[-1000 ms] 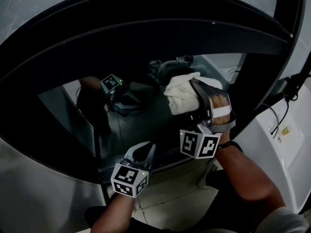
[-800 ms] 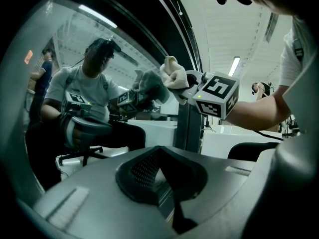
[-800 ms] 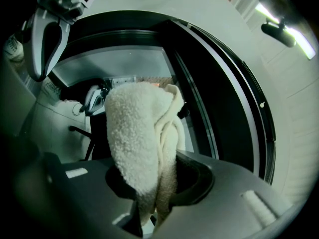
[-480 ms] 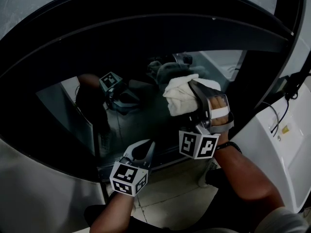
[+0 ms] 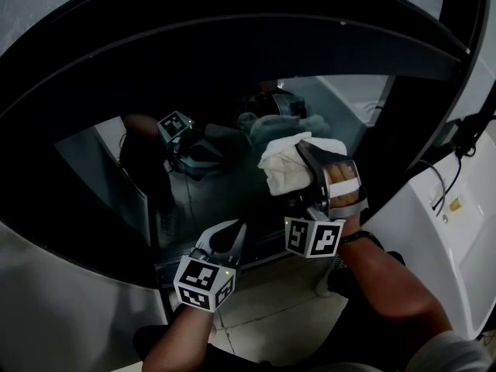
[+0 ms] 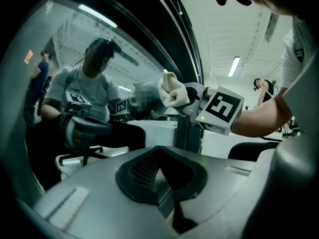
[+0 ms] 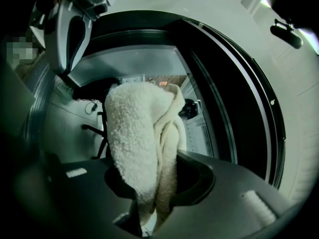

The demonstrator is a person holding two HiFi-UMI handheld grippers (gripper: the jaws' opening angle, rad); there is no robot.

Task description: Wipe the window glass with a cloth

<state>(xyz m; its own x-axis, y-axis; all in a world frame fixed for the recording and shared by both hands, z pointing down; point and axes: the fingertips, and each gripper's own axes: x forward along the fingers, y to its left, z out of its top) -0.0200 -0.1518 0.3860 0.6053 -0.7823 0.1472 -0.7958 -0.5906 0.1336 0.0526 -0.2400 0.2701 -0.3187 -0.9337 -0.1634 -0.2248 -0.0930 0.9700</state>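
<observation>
The window glass is dark and curved inside a broad black frame, and it mirrors my grippers. A crumpled white cloth is pressed against the glass right of centre, with my right gripper shut on it. In the right gripper view the cloth hangs out from between the jaws and hides most of the pane. My left gripper is lower down by the bottom edge of the frame, shut and holding nothing, off the cloth. The left gripper view shows the cloth and the right gripper's marker cube ahead.
A white panel with a cable lies to the right of the frame. Pale tiled floor shows below the grippers. The glass reflects a seated person. Another person stands far off at the right.
The right gripper has slid the cloth a little down the glass. The left gripper has stayed almost where it was.
</observation>
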